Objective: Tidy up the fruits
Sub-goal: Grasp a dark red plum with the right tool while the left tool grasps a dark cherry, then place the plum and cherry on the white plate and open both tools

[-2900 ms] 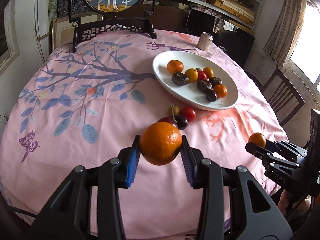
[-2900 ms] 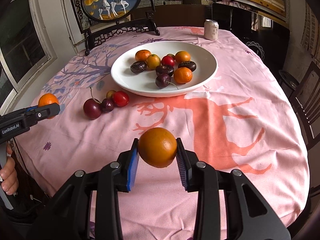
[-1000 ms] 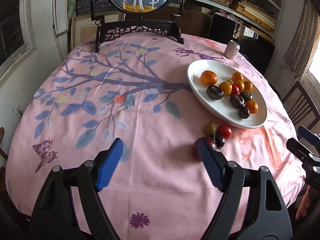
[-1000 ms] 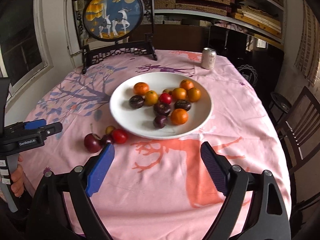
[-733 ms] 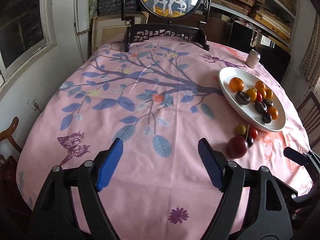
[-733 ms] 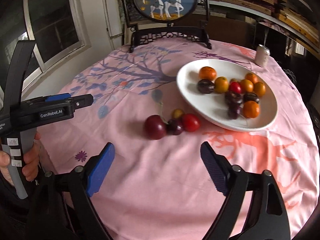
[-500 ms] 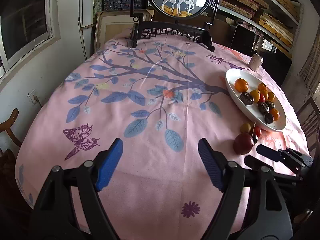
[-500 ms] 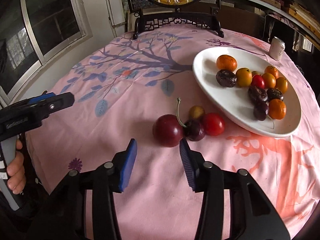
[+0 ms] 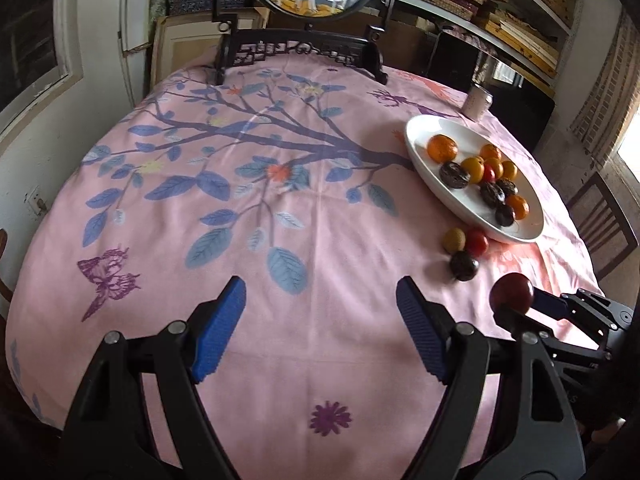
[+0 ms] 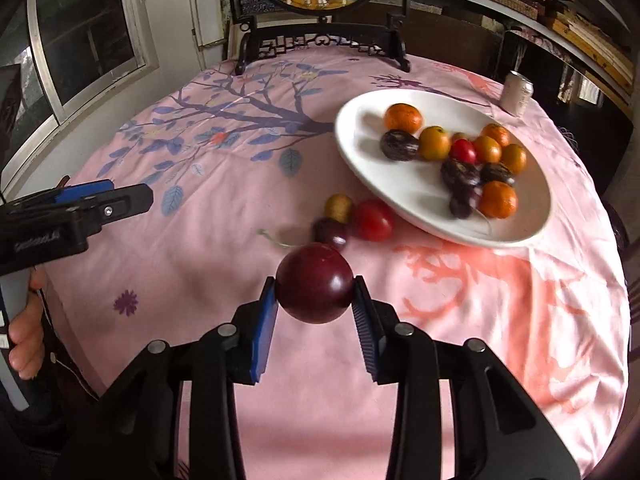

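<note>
On the pink tablecloth (image 10: 224,264) three loose fruits (image 10: 372,220) lie; right gripper (image 10: 314,308) has just closed on one plum (image 10: 314,282), left gripper (image 9: 320,320) wide.

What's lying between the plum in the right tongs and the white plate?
In the right wrist view, three loose fruits lie between the plum and the white plate: a dark cherry, a red tomato and a yellowish fruit.

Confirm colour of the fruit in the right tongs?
Dark red, glossy fruit; clearest in the right wrist view.
</note>
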